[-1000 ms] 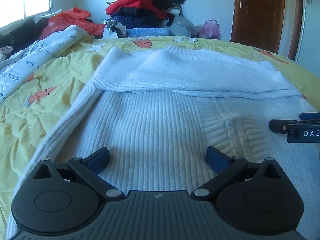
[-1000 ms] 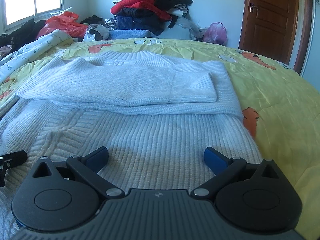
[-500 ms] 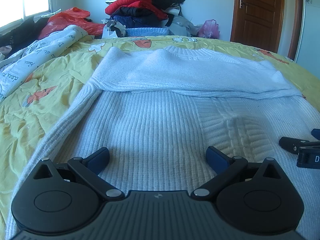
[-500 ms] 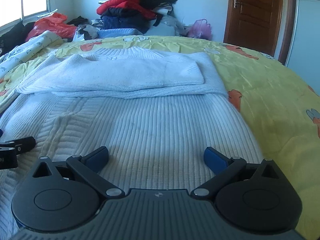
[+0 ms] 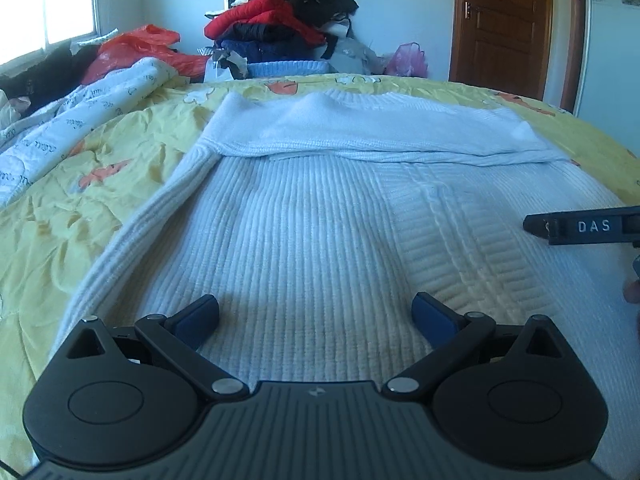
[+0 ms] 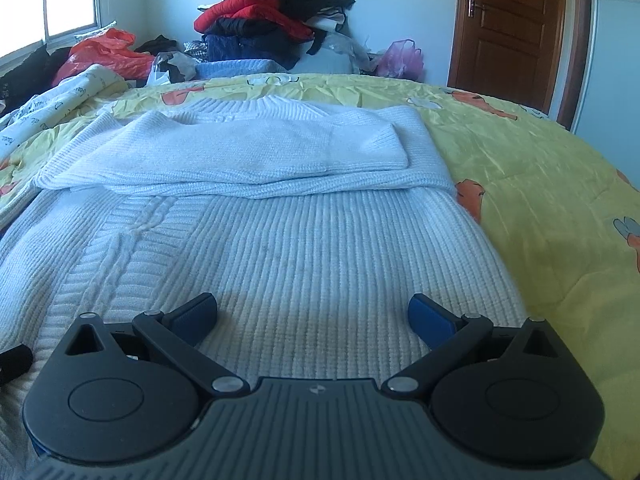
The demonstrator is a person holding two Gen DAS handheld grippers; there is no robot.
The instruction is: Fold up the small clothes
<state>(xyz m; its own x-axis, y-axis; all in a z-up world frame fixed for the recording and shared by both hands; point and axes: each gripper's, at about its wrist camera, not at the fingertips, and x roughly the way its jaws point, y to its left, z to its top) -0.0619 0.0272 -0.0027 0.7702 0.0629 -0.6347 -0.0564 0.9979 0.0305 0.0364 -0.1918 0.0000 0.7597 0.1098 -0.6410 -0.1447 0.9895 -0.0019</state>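
A sweater (image 5: 304, 216) is lying flat on the bed (image 5: 120, 152), its sleeves (image 6: 240, 156) lying folded across its far end. A pile of clothes (image 6: 272, 12) is sitting behind the bed, a door (image 6: 508, 28) standing to the pile's right.

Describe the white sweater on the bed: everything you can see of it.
The white sweater is a thick ribbed knit with a cable braid running up its front and a ribbed collar at the far end. It lies flat on the yellow bedspread, body spread toward the cameras. Both sleeves are folded across the chest, one stacked on the other, the top cuff ending near the sweater's right edge. The left gripper and right gripper hover over its lower part, jaws open, holding nothing.
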